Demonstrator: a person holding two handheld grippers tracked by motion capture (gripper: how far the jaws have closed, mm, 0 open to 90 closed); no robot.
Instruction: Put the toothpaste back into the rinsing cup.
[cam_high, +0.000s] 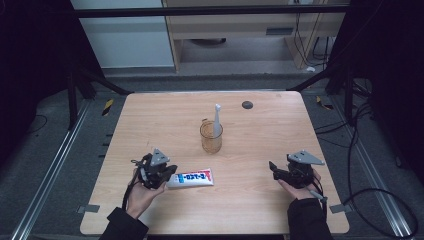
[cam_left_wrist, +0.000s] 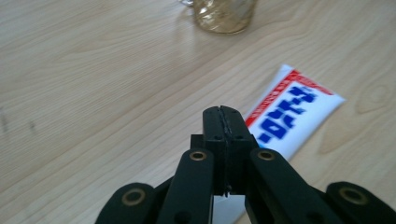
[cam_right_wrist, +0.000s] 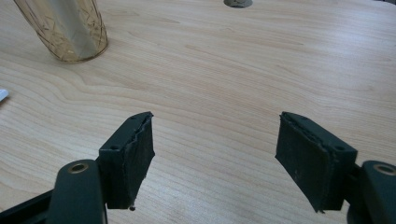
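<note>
The left gripper (cam_high: 165, 175), jaws pressed together empty, sits at the tube's (cam_high: 192, 178) nine o'clock end. The right gripper (cam_right_wrist: 215, 154) gapes wide. A careless push could slide the tube toward the glass (cam_high: 211, 136) at twelve.

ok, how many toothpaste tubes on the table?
1. The toothpaste tube lies flat near the front edge of the table, right beside the left gripper, in front of the glass cup. Nothing seems to hide another.
</note>
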